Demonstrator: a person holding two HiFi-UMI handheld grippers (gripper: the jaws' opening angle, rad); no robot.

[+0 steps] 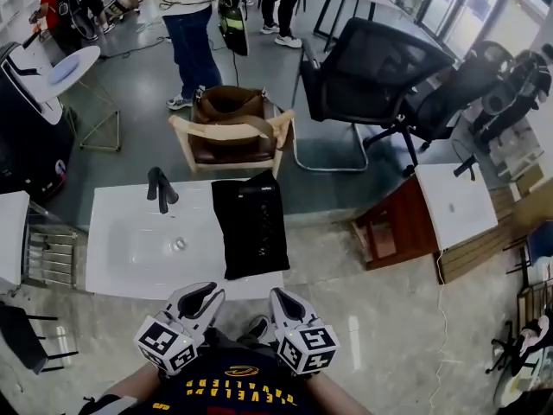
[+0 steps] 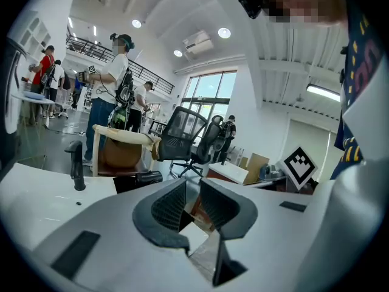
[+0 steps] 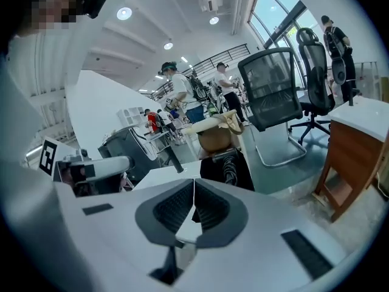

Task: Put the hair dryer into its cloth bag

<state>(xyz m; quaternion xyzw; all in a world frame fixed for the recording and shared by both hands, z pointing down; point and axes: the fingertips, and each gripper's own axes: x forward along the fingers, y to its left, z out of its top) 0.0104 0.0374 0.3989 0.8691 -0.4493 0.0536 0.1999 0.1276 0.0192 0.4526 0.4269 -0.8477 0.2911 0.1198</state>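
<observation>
Black bag point(image 1: 251, 225) lies flat on the white table point(image 1: 138, 249), its long axis running straight away from the person and its near end at the table's near edge. The dryer point(image 2: 149, 177), dark on dark, seems to rest at the bag's far end. Both grippers hover close to the body, short of the table and pointing slightly down at it. The left gripper point(image 1: 200, 297) has its jaws a little apart and empty. The right gripper point(image 1: 285, 304), pressed together on nothing, is the nearer to the bag.

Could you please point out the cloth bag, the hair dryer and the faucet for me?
cloth bag point(image 1: 253, 245): head view, middle of the fabric.
hair dryer point(image 2: 149, 177): left gripper view, its barrel.
faucet point(image 1: 161, 188): head view, its upright body.
</observation>
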